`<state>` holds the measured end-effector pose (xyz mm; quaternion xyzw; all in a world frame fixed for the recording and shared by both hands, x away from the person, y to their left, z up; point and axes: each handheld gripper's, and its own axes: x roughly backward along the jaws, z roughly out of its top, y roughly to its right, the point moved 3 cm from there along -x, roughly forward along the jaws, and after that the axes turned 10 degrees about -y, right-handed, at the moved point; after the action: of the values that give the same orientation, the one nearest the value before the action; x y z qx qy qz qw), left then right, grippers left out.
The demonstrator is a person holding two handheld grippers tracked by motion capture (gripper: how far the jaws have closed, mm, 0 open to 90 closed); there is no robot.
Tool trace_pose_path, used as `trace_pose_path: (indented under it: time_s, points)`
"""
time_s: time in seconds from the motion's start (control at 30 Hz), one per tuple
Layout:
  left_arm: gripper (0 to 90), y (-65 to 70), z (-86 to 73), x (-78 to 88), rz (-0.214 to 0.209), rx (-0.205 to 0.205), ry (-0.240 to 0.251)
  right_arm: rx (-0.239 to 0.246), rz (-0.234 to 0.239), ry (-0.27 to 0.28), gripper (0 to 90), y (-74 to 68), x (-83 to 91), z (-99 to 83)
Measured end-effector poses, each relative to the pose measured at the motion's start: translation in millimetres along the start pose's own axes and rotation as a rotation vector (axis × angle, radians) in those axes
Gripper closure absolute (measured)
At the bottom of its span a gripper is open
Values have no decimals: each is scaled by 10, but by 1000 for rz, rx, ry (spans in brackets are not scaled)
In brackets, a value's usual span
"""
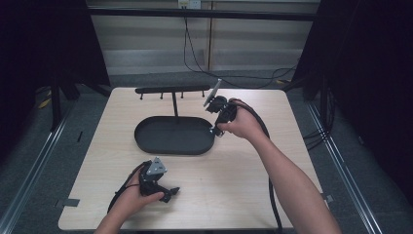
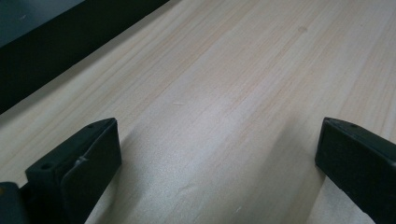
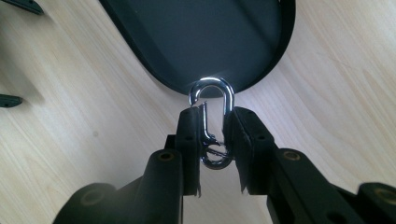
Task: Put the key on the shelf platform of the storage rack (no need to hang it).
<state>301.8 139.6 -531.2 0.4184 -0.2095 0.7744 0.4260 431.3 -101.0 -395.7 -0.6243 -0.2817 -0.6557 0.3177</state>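
Fingers [image 3: 187, 140] of the right gripper [image 3: 212, 140] are pinched on a small silver snap hook [image 3: 212, 121], holding it by its sides so that the rounded top loop stands clear above the tips; the lower end sits down between the fingers and is partly hidden there. From the right gripper view the hook hangs just over the near rim of a black oval tray [image 3: 280, 51], whose far part is cut off at the top edge. In the high view the right gripper [image 1: 214, 130] is at the tray's [image 1: 146, 141] right end, in the middle of the desk [image 1: 234, 180], but the hook itself is too small to make out there. A thin post rises from the tray's back edge and carries a black bar with short pegs [image 1: 173, 89], near the desk's far edge.

Near the front left corner of the desk, the left gripper [image 1: 170, 192] is held low in the person's left hand [image 1: 134, 200]. Its fingers [image 2: 84, 163] stand wide apart with only bare wood between them; each is cut off by the frame.
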Motion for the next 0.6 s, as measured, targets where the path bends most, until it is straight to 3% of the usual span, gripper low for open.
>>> trace_pose_path:
  time_s: [0.6]
  points:
    - [0, -1, 0, 0, 1, 0, 0, 27, 9, 1, 732, -36, -103, 251]
